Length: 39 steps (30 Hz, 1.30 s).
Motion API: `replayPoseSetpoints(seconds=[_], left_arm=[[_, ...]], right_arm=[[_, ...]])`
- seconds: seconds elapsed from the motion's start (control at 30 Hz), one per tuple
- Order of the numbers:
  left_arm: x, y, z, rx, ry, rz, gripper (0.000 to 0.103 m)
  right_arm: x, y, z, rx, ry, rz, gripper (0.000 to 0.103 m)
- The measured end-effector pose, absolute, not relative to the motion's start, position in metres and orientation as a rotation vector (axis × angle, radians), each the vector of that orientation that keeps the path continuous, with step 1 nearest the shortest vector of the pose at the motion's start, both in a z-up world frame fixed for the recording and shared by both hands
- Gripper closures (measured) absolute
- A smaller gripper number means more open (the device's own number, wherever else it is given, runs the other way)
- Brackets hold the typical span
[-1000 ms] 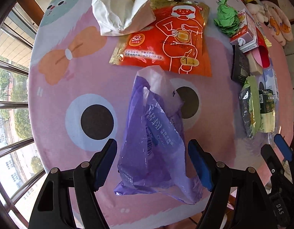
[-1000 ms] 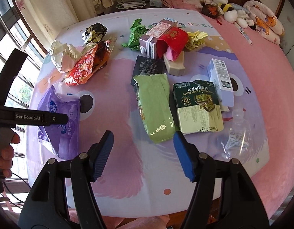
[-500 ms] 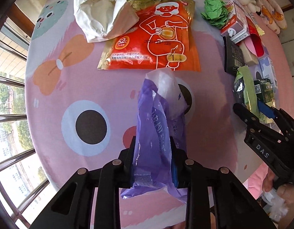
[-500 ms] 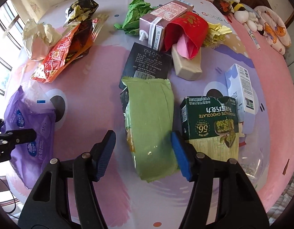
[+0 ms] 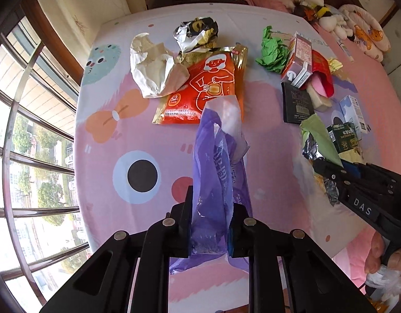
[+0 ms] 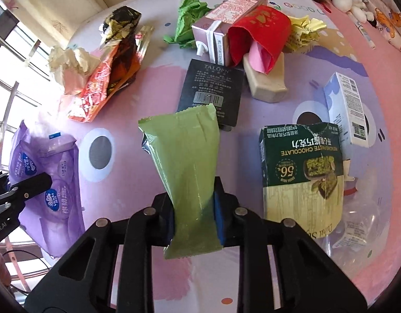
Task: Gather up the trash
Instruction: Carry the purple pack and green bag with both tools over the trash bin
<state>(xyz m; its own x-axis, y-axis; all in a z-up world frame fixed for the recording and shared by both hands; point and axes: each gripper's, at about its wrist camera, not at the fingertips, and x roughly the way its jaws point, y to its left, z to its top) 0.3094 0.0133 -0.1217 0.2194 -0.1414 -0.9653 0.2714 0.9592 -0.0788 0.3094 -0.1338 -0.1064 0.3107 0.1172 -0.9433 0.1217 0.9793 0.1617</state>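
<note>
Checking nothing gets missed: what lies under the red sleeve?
Under the curled red paper sleeve a pink sheet pokes out, above a beige soap-like block. Anything deeper inside the sleeve is covered.

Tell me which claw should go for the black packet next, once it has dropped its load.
Probably the right. The right claw, shut on the green wrapper, sits just below the black packet. The left claw, shut on the purple bag, is far over by the window side.

Thin glossy purple plastic bag (image 5: 221,172), matt green wrapper (image 6: 187,161), crumpled white paper (image 5: 153,70)
</note>
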Motion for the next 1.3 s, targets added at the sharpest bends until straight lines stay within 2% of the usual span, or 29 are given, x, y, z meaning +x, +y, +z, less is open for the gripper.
replayPoseSetpoints(seconds=[0.33, 0.53, 0.63, 0.83, 1.07, 1.2, 1.3], left_arm=[[0.181, 0.037, -0.029, 0.089, 1.107, -0.168, 0.086], [0.084, -0.001, -0.014, 0.081, 1.03, -0.118, 0.086], [0.039, -0.017, -0.015, 0.058, 1.05, -0.122, 0.086], [-0.03, -0.03, -0.024, 0.048, 1.131, -0.125, 0.086], [-0.063, -0.027, -0.053, 0.063, 1.228, -0.141, 0.086], [-0.072, -0.024, -0.097, 0.074, 1.293, -0.171, 0.086], [-0.072, -0.021, -0.15, 0.082, 1.361, -0.184, 0.086]], right_arm=[[0.216, -0.138, -0.02, 0.153, 1.149, 0.251, 0.083], [0.14, -0.17, 0.011, 0.088, 1.078, 0.354, 0.083], [0.101, -0.188, 0.014, 0.099, 1.084, 0.391, 0.083], [0.034, -0.209, -0.004, 0.058, 1.105, 0.414, 0.083], [-0.015, -0.213, -0.04, 0.061, 1.165, 0.395, 0.083], [-0.035, -0.204, -0.075, 0.084, 1.231, 0.37, 0.083], [-0.048, -0.195, -0.121, 0.098, 1.308, 0.327, 0.083]])
